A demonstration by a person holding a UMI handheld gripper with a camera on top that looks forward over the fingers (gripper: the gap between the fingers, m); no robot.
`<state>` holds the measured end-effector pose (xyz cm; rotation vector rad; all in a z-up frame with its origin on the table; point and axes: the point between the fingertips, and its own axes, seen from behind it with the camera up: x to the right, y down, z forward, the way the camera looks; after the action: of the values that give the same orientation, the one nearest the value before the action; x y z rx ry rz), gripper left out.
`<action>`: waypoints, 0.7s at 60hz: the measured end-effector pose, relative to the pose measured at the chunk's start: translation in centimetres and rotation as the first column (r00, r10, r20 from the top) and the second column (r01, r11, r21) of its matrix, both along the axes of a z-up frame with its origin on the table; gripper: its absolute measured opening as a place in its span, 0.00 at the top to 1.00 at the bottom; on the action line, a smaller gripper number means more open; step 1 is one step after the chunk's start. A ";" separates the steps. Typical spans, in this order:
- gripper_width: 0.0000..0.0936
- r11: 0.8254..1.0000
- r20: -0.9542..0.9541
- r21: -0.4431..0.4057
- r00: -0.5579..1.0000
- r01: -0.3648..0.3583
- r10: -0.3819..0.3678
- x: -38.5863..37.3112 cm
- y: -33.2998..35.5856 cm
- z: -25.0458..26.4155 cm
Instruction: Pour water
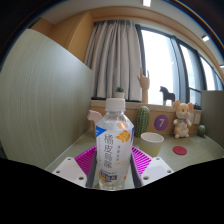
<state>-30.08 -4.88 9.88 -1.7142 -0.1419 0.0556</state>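
A clear plastic bottle [113, 140] with a white cap and an orange-and-white label stands upright between my fingers. My gripper [112, 172] is shut on the bottle, both pink pads [86, 160] pressing its lower sides. It appears lifted above the table [195, 155]. A white cup [153, 144] stands on the table beyond and to the right of the bottle.
A plush toy [182, 120], a purple card with a 7 [161, 122], a red disc [180, 151], a wooden hand model [144, 87] and a horse figure [167, 95] stand by the window at the back right. A partition wall [45, 100] lies at the left.
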 end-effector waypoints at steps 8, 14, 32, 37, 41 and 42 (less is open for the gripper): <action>0.55 0.999 0.022 0.028 1.000 -0.018 0.017 -0.6 0.2 0.3; 0.63 0.999 0.010 0.041 0.999 -0.036 0.035 -1.1 0.1 0.2; 0.63 0.999 -0.416 0.027 0.909 -0.023 0.032 -2.7 4.6 4.2; 0.63 0.999 -0.664 0.023 0.747 -0.022 0.032 -3.0 6.9 5.5; 0.63 0.999 -0.817 0.035 0.575 -0.027 0.044 -2.8 8.1 7.3; 0.63 0.999 -0.849 0.031 0.527 -0.024 0.039 -2.6 8.4 7.4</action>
<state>-32.69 3.54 17.29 -1.4844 0.5749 0.9243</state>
